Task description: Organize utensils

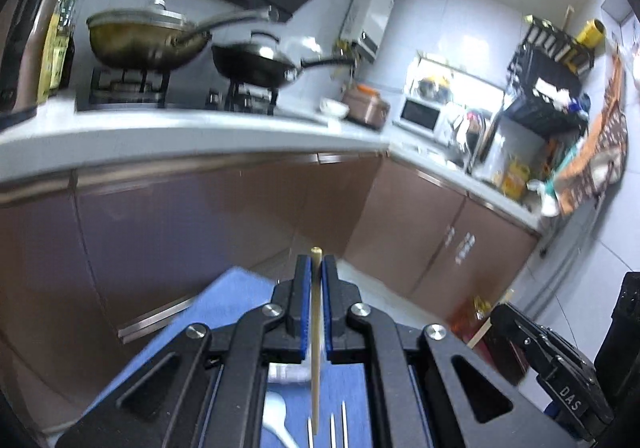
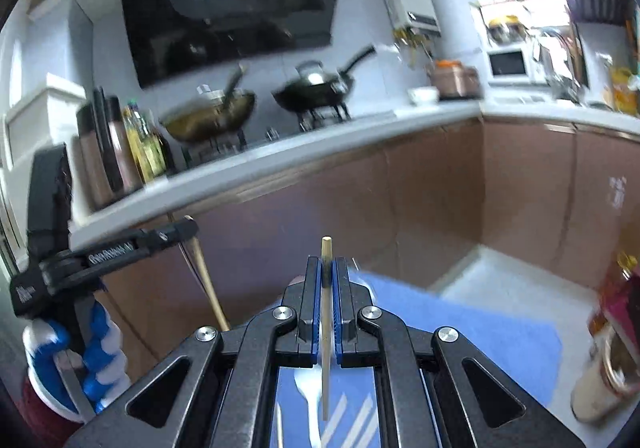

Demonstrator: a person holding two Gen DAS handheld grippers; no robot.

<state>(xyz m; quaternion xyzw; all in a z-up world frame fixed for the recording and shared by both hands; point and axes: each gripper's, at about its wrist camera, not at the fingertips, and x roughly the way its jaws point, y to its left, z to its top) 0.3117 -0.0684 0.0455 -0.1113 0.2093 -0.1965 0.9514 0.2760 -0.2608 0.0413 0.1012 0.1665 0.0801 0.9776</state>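
My left gripper (image 1: pixel 317 268) is shut on a wooden chopstick (image 1: pixel 316 348) that runs between its blue pads, held above a blue mat (image 1: pixel 236 296). My right gripper (image 2: pixel 327 268) is shut on a second wooden chopstick (image 2: pixel 326 328), also above the blue mat (image 2: pixel 480 332). Below on the mat lie a white spoon (image 2: pixel 308 388) and pale chopsticks (image 2: pixel 360 420); the spoon (image 1: pixel 278 416) and thin sticks (image 1: pixel 338 424) also show in the left wrist view. The left gripper with its chopstick (image 2: pixel 204 272) shows at the left of the right wrist view.
A kitchen counter (image 1: pixel 180 135) with two pans on a stove stands ahead, brown cabinets (image 1: pixel 200 228) below it. Oil bottles (image 2: pixel 144 143) stand at the counter's left. A cup (image 2: pixel 604 384) stands at the right beside the mat. The right gripper body (image 1: pixel 560 372) shows at the right.
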